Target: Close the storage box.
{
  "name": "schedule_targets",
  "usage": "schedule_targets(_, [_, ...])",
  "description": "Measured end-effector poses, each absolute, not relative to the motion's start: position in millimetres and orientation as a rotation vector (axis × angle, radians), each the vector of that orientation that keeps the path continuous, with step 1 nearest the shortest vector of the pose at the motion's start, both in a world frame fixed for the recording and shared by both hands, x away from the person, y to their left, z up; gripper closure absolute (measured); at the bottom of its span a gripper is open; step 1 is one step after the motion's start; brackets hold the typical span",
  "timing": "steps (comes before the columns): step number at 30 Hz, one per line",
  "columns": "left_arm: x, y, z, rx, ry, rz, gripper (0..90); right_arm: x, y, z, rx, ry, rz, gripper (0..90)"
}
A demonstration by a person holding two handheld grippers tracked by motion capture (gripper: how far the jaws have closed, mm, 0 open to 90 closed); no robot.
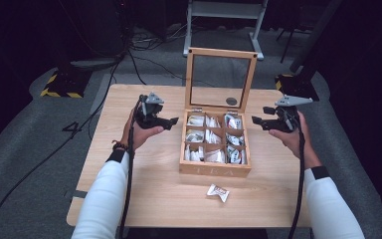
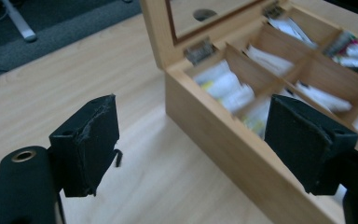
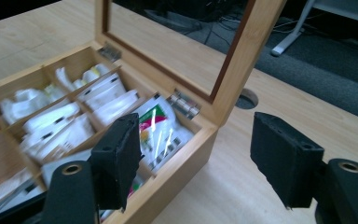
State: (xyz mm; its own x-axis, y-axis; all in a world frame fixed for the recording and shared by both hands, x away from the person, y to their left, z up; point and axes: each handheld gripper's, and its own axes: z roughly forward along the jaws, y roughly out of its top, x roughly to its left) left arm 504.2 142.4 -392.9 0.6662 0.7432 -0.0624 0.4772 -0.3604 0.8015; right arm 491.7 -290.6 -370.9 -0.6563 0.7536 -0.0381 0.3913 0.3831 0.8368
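Your light wooden compartment box point(image 1: 215, 170) sits at the middle of the pale wood table point(image 1: 144, 189), its glass-paned wooden lid point(image 1: 221, 79) standing upright on the far edge. Inside, thin wooden dividers form a grid of three by three compartments, each holding white paper sachets point(image 1: 205, 136) — the printing on them is too small and blurred to read in any view. In your right gripper view one sachet with red and green print point(image 3: 156, 128) lies in the corner compartment by a metal hinge point(image 3: 182, 103); the near compartments are cut off by the frame's lower edge.

In front of the box, apart from it and near the table's front edge, lies one loose white wrapped sachet point(image 1: 218, 192).

Your left gripper point(image 1: 169, 121) hovers just left of the box, its fingers point(image 2: 91, 142) spread wide with nothing between them; one finger lies over the box's side wall in that gripper's view, so you cannot tell whether it touches. Your right gripper point(image 1: 256, 123) hovers just right of the box, fingers point(image 3: 282, 156) likewise released and empty.

A round hole in the table point(image 1: 231, 101) shows through the lid's pane. Beyond the table the grey floor point(image 1: 25, 144) carries black cables point(image 1: 139, 55) — the surroundings are too dark to make out.
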Motion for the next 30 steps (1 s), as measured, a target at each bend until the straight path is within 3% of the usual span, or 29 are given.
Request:
schedule_targets(17, [581,93,-392,2.104,1.065,0.434,20.4,563,-259,-380,1.133,2.25,1.136,33.3])
schedule_targets(30, [601,78,-385,2.101,1.148,0.436,21.7,588,-243,-389,1.23,2.232,1.131,32.7])
